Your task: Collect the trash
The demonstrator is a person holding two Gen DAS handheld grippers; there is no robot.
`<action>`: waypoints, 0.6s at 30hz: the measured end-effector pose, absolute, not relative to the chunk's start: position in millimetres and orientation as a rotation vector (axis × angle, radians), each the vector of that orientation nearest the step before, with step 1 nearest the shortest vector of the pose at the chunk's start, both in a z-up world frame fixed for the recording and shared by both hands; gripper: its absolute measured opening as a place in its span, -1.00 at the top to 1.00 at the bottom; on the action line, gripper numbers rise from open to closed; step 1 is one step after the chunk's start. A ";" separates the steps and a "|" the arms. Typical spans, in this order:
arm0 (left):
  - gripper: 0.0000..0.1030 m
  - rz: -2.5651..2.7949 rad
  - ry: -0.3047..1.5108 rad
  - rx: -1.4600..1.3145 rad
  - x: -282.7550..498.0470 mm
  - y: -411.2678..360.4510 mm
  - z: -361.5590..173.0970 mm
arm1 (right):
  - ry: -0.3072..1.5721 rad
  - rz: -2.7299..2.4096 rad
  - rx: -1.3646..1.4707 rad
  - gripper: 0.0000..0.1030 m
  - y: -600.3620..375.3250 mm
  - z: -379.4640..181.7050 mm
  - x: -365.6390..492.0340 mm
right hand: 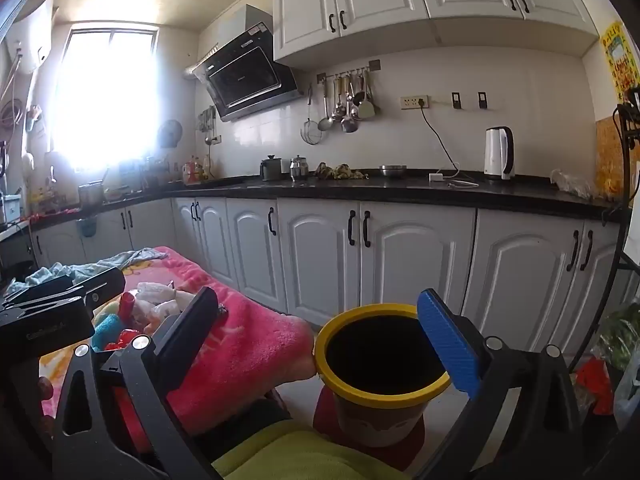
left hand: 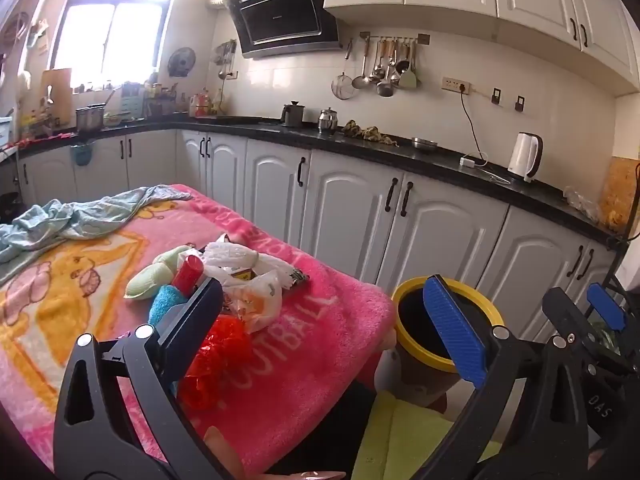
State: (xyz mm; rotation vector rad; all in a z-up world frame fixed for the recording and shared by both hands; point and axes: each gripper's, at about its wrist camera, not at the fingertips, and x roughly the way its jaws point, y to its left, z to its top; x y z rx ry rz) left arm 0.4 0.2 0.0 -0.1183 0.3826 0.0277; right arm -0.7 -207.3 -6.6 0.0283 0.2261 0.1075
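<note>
I stand in a home kitchen. Noted: white cupboards (right hand: 420, 248) below a black desk (right hand: 400, 194) running along the far wall and round the left corner; wall cabinets (right hand: 360, 4) above; slanted range hood (right hand: 248, 74); rail of hanging ladles (right hand: 348, 100); white electric kettle (right hand: 499, 154) at right; bright window (right hand: 104, 96) far left.

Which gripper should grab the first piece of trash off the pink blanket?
Left. The left gripper, open and empty, looks onto the trash pile, probably closest. The right gripper, also open, faces the yellow-rimmed bin beside the table.
</note>
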 end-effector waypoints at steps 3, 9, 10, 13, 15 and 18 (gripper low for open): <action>-0.79 0.030 0.364 -0.123 -1.9 0.7 0.4 | 0.229 0.107 0.026 -0.88 -206.5 -6.2 0.2; -0.79 0.019 0.370 -0.143 -1.5 0.2 -1.0 | 0.230 0.113 0.020 -0.88 -205.6 -7.6 -0.8; -0.79 0.019 0.369 -0.141 -4.3 -3.2 2.6 | 0.229 0.111 0.019 -0.88 -204.4 -7.5 -3.0; -0.79 0.018 0.373 -0.143 -4.0 -1.0 3.5 | 0.235 0.111 0.008 -0.88 -202.2 -6.8 -2.3; -0.79 0.020 0.372 -0.142 -4.6 -1.6 4.4 | 0.235 0.112 0.008 -0.88 -203.2 -5.8 -1.9; -0.79 0.015 0.372 -0.146 -1.7 2.3 1.5 | 0.237 0.112 0.009 -0.88 -203.9 -5.9 -1.4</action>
